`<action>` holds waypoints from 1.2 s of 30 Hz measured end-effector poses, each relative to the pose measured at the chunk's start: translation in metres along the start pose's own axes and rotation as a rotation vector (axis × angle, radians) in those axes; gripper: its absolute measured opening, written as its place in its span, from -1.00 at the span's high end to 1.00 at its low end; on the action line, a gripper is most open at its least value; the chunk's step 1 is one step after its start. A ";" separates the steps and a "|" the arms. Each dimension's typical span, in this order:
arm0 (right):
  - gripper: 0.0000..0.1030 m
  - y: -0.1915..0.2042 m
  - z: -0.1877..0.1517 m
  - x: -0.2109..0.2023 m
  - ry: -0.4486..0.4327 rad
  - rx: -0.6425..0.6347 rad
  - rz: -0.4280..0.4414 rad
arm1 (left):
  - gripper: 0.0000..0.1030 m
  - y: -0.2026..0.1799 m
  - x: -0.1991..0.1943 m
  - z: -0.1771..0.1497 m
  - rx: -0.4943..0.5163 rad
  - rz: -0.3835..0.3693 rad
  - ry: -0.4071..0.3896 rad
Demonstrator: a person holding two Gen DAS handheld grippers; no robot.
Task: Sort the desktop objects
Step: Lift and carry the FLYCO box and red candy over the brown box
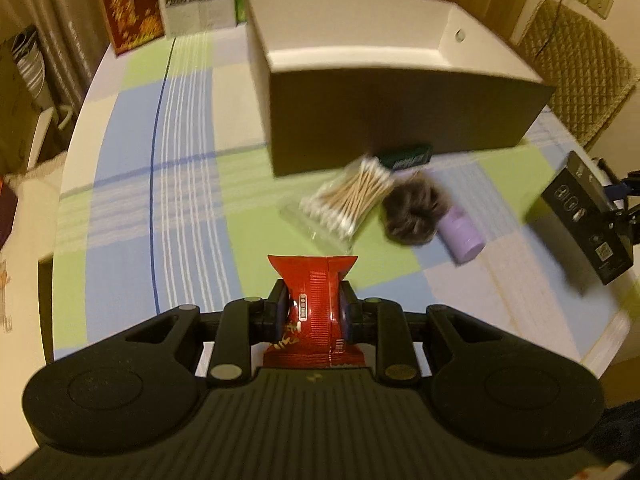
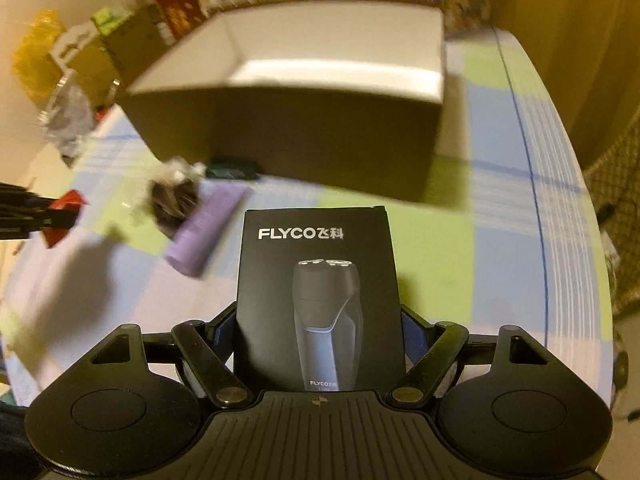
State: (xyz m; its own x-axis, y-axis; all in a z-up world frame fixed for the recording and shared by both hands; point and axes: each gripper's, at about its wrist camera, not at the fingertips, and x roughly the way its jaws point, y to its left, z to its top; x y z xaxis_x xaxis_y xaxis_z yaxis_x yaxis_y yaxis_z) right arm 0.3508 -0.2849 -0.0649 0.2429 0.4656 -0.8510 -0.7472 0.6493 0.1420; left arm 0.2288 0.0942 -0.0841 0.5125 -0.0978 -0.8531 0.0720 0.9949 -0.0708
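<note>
Left gripper (image 1: 314, 312), jaws nearly together, pinches a red foil sachet (image 1: 316, 300) across its waist, so that the crimped top flares above the pads and the lower end hangs toward the camera. Such a packet is judged light, soft and crushable, with a slick film surface; a hold across the middle, as here, is likely to serve better than one on the thin sealed edge, which could slide out. Right gripper (image 2: 318, 344), jaws spread wide, clamps a black shaver carton (image 2: 318, 300) by its two side faces, the printed front facing the camera and the carton standing upright between the pads. The carton is judged stiff but thin-walled, of moderate weight if the appliance is inside, and smooth enough to slip; pressure low on the narrow sides, near the carton's corners, should resist denting. Both loads are held clear above the counter (image 1: 192, 208), which wears a checked cloth. Beyond them lie a clear pack of cotton swabs (image 1: 348, 200), a dark furry scrunchie (image 1: 416, 216) touching a lilac tube (image 1: 464, 240), and a small dark green box (image 1: 406, 158) against the foot of the open cardboard bin (image 1: 400, 120). The bin, white inside and apparently empty where visible, is the probable destination.
</note>
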 end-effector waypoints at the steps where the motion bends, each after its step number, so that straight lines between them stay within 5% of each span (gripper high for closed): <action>1: -0.48 0.004 0.005 -0.005 -0.014 -0.009 0.009 | 0.59 -0.002 -0.003 0.005 0.010 -0.005 -0.008; 11: -0.48 0.021 0.061 -0.032 -0.124 -0.062 0.068 | 0.59 -0.024 -0.024 0.062 0.120 -0.067 -0.103; 22: -0.48 0.016 0.132 -0.027 -0.194 -0.072 0.019 | 0.59 -0.047 -0.021 0.144 0.196 -0.072 -0.196; 36: -0.48 -0.006 0.205 0.024 -0.181 0.008 -0.049 | 0.59 -0.050 0.032 0.226 0.188 -0.057 -0.142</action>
State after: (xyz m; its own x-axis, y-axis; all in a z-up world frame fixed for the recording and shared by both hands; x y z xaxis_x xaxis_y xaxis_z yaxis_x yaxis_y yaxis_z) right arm 0.4873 -0.1543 0.0174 0.3868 0.5335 -0.7522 -0.7267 0.6785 0.1075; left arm 0.4352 0.0357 0.0095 0.6176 -0.1690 -0.7681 0.2550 0.9669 -0.0077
